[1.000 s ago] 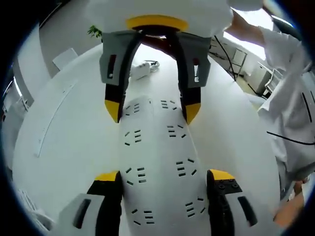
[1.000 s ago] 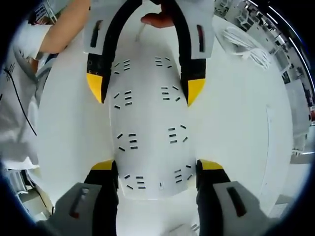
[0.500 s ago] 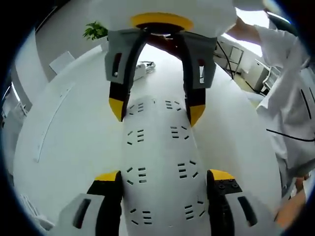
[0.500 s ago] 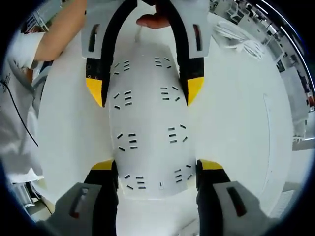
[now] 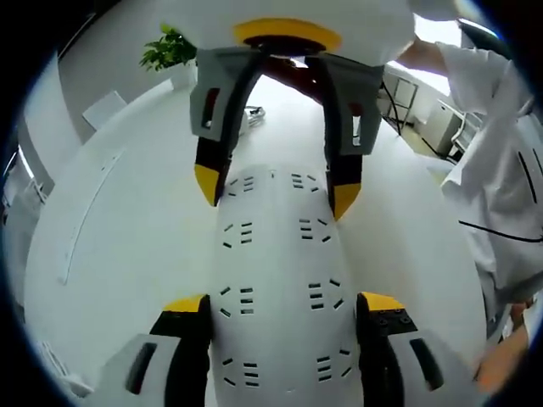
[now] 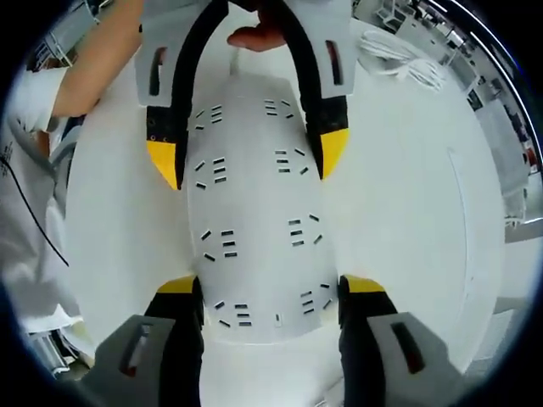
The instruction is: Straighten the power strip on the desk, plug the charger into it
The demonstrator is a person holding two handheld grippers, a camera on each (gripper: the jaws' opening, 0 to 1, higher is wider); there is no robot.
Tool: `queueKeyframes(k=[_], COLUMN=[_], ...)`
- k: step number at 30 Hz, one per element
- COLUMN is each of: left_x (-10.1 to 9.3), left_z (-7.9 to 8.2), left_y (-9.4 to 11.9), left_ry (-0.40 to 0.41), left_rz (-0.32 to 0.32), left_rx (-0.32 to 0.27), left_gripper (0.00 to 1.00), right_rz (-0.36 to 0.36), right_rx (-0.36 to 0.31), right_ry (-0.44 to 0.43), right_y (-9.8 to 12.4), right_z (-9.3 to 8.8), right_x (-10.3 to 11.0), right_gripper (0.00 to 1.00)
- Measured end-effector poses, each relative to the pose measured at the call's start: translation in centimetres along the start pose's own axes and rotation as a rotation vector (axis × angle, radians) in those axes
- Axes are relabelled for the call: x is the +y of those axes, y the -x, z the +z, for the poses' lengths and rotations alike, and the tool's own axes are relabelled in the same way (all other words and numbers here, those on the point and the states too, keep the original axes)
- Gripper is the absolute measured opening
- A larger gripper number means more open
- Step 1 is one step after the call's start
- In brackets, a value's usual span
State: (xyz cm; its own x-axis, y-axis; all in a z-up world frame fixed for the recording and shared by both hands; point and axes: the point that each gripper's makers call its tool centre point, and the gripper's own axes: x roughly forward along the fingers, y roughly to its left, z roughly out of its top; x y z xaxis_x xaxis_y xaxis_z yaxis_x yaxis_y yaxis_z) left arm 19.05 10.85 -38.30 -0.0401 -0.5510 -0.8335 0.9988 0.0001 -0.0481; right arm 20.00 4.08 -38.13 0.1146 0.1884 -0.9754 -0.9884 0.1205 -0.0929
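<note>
Both hand-held grippers grip the power strip (image 5: 276, 288) from opposite ends. At the bottom of the left gripper view, the left hand-held gripper (image 5: 284, 307) has its jaws closed against the long sides of the strip; the right hand-held gripper (image 5: 276, 191) enters from the top of that frame and clamps the far end. In the right gripper view the layout mirrors: the right hand-held gripper (image 6: 267, 288) holds the near end at the bottom, and the left hand-held gripper (image 6: 248, 159) holds the far end at the top.

The power strip (image 6: 254, 220) lies flat on the white bench (image 5: 110, 229), socket face up, running through the centre of each frame. A white coiled cable, probably belonging to the charger (image 6: 399, 59), lies at the upper right of the right gripper view, well apart from the strip.

Risks from here, as a judgement:
- Unequal turning by the two grippers may twist the strip or let its smooth sides slip out of one grip.
- Releasing one end early may let the strip swing out of line.
- The strip's own cord may drag it back.
</note>
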Motion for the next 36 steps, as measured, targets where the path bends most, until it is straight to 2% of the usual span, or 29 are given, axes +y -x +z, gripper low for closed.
queueKeyframes(k=[9, 36], left_x=[-0.18, -0.1], left_z=[0.04, 0.11], left_y=[-0.06, -0.09], left_ry=[-0.005, -0.016], left_rz=[-0.004, -0.014], left_rx=[-0.003, -0.019], left_gripper=[0.71, 0.72], right_rz=[-0.003, -0.013], right_rx=[0.004, -0.097], right_ry=[-0.014, -0.066], right_y=[-0.01, 0.01], right_z=[-0.06, -0.02], right_x=[0.15, 0.01], right_gripper=[0.64, 0.66])
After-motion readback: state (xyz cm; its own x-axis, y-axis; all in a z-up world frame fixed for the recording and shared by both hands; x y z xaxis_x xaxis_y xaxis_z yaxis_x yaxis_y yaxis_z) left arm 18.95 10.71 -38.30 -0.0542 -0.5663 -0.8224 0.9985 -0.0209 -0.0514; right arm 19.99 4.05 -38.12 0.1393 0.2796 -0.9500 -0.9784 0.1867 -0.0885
